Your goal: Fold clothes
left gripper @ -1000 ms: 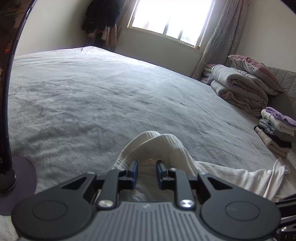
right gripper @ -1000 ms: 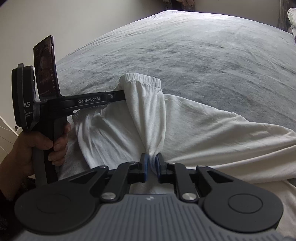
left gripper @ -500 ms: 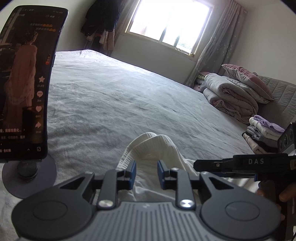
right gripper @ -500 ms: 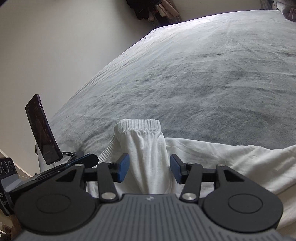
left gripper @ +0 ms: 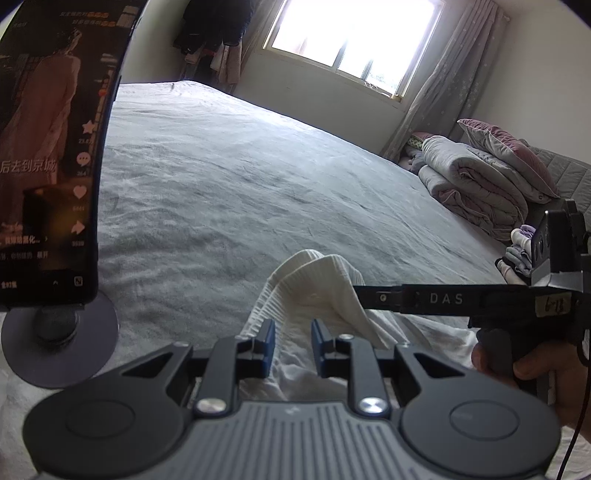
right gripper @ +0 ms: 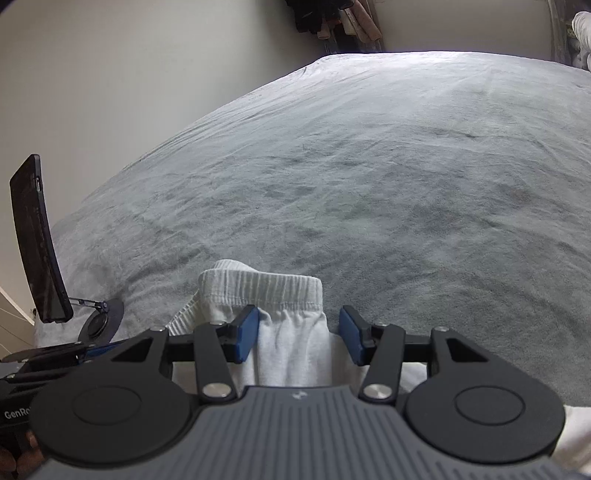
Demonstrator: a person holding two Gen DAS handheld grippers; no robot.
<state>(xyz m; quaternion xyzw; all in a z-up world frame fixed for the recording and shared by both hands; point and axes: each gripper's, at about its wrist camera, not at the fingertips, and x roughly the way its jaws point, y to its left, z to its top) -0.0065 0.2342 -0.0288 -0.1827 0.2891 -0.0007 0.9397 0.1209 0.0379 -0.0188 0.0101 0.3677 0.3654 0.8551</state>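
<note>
- The left gripper [left gripper: 293,341] sits low over the near edge of the bed, its blue pads [left gripper: 266,345] a narrow gap apart; white cloth lies under and between them, but whether the pads pinch it I cannot tell
- The right gripper [right gripper: 298,334] stands released, its blue pads [right gripper: 246,334] wide on either side of the sleeve with a clear gap on the right, nothing pressed
- The white garment [right gripper: 291,339] lies at the near edge of the bed, its ribbed cuff [right gripper: 258,286] pointing away toward the middle of the bed
- In the left wrist view the right gripper's black finger [left gripper: 417,298] reaches in from the right, over the folded cuff, with a hand [left gripper: 532,373] on its handle
- A phone [left gripper: 48,147] on a round-based stand [left gripper: 59,354] is at the near left corner of the bed, screen lit
- The grey bed cover [right gripper: 369,184] stretches away bare beyond the cuff
- At the far right edge lie rolled quilts [left gripper: 476,184], a pillow [left gripper: 506,151] and a small stack of folded clothes [left gripper: 517,251]
- Beyond the bed, a bright window [left gripper: 354,33] with a curtain [left gripper: 447,81], and dark clothes hanging [left gripper: 218,33] in the corner
</note>
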